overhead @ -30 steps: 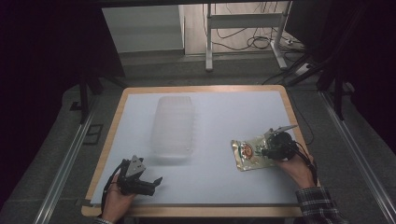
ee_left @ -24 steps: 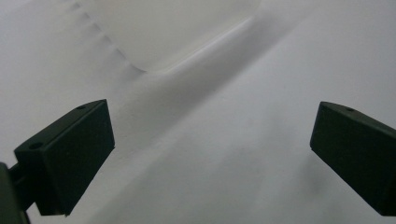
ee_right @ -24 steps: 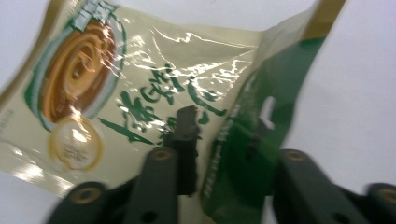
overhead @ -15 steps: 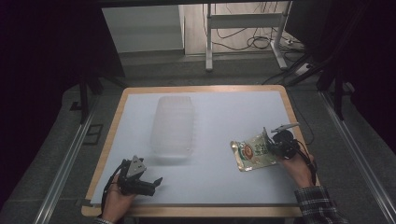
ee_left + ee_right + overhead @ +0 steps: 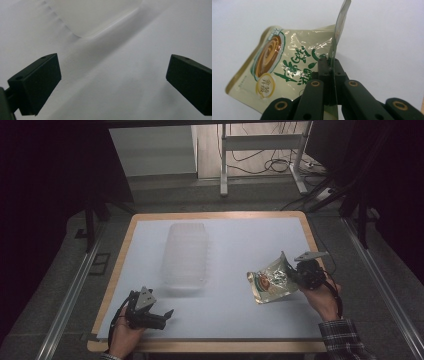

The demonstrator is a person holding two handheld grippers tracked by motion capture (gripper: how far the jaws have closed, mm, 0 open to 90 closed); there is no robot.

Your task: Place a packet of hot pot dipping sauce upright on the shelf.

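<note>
The food pouch (image 5: 270, 281) is pinched at its edge by the right tool (image 5: 295, 272), lifted off the surface (image 5: 240, 245); the left tool (image 5: 162, 316) rests spread wide, holding nothing.

A lab-like recording room: white-topped table (image 5: 230, 245) in dark surroundings, metal floor rails (image 5: 65, 300), loose cables (image 5: 270, 165) behind.
</note>
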